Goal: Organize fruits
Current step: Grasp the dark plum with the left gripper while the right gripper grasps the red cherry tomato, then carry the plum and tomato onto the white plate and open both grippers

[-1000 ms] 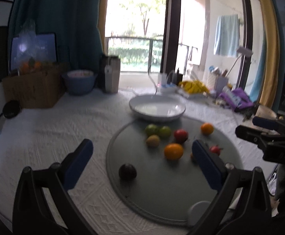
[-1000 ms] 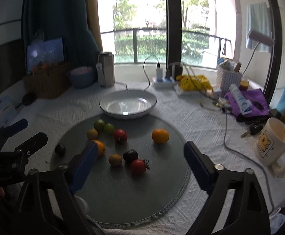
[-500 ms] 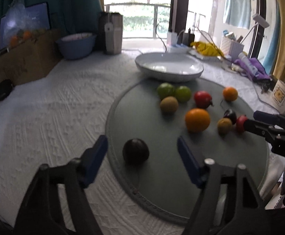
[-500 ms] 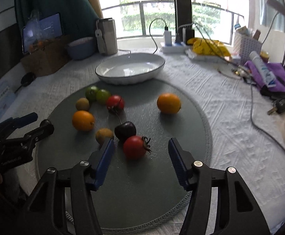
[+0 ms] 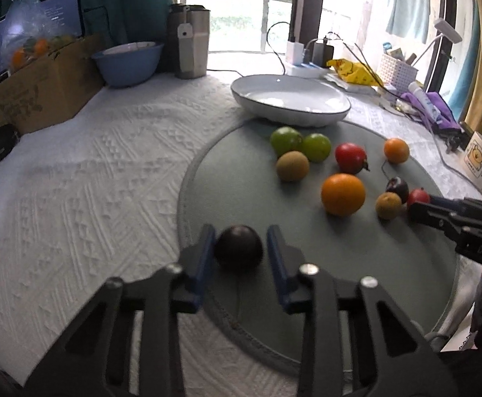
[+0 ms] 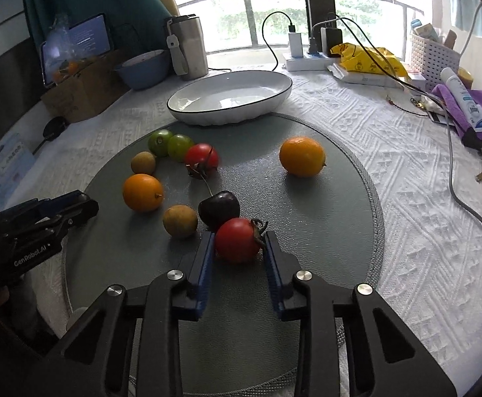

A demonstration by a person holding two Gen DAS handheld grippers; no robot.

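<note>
Left tool [image 5: 241, 248] brackets dark plum [image 5: 238, 246] at mat [image 5: 307, 314] near edge, not clenched. Right tool [image 6: 239, 248] flanks red tomato [image 6: 237, 239], contact unclear. Close gently, centred, lift straight; avoid nudging cherry [image 6: 218, 209]. Target likely white dish [image 6: 231, 99].

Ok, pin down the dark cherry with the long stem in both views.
Left wrist view: dark cherry with the long stem, far right on the mat, beside the right tongs.
Right wrist view: centre, just behind the red tomato between the tongs.
Shared landmark: white oval dish.
</note>
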